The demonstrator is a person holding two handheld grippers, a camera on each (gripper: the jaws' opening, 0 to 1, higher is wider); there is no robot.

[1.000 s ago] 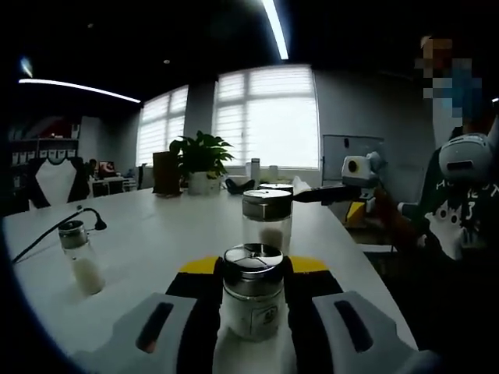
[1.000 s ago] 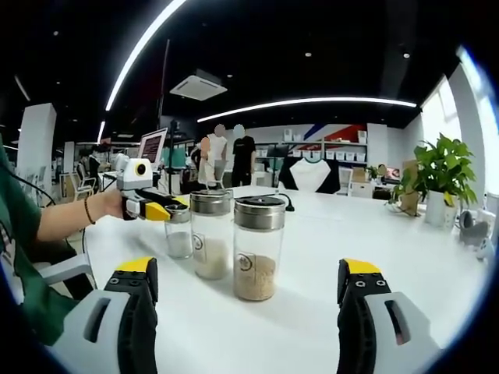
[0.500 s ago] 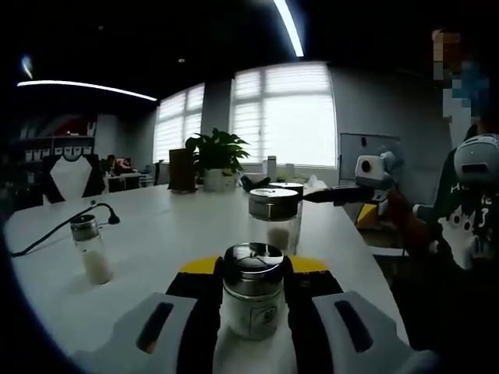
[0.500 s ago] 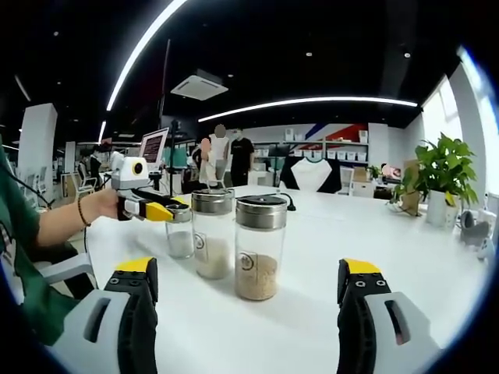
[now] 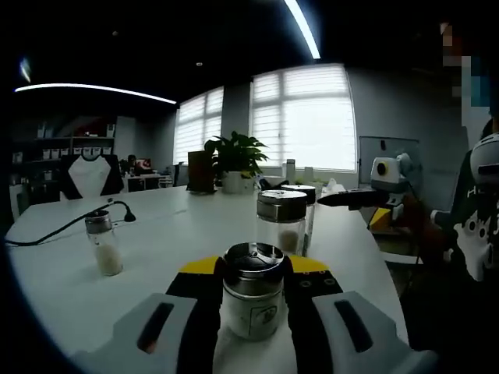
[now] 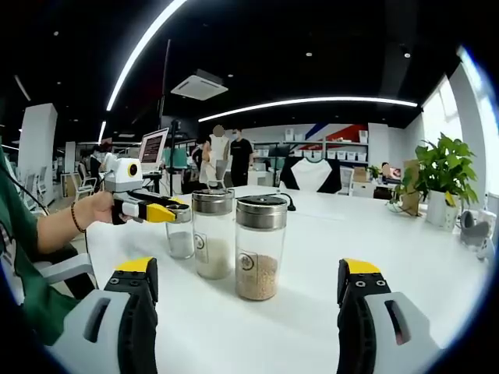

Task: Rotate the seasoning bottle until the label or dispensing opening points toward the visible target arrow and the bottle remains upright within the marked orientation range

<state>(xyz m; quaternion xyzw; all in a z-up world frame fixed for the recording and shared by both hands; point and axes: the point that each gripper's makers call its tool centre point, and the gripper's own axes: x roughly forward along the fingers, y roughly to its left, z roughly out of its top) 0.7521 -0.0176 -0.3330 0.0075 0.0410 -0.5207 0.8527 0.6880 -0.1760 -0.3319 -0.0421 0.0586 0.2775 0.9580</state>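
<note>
A small glass seasoning bottle [image 5: 251, 302] with a perforated metal lid and a label stands upright on the white table [image 5: 171, 241]. My left gripper [image 5: 251, 267] is shut on it, a jaw on each side. In the right gripper view the same bottle [image 6: 180, 235] sits behind two taller jars, with the left gripper [image 6: 165, 212] on it and a hand [image 6: 90, 214] holding that gripper. My right gripper [image 6: 249, 308] is open in front of the jars with nothing between its jaws, and it also appears hovering at the table's far side [image 5: 345, 199].
A tall jar of brownish grains [image 6: 260, 248] and one of white grains [image 6: 213, 234] stand close together; they appear again beyond the held bottle [image 5: 281, 220]. A small shaker [image 5: 104, 244] and a black cable [image 5: 70, 226] lie to the left. A potted plant [image 5: 238, 160] stands far back.
The left gripper view has swung, so the shaker, plant and jars slid rightward in it. In the right gripper view the left gripper's body has swung slightly left while still on the bottle.
</note>
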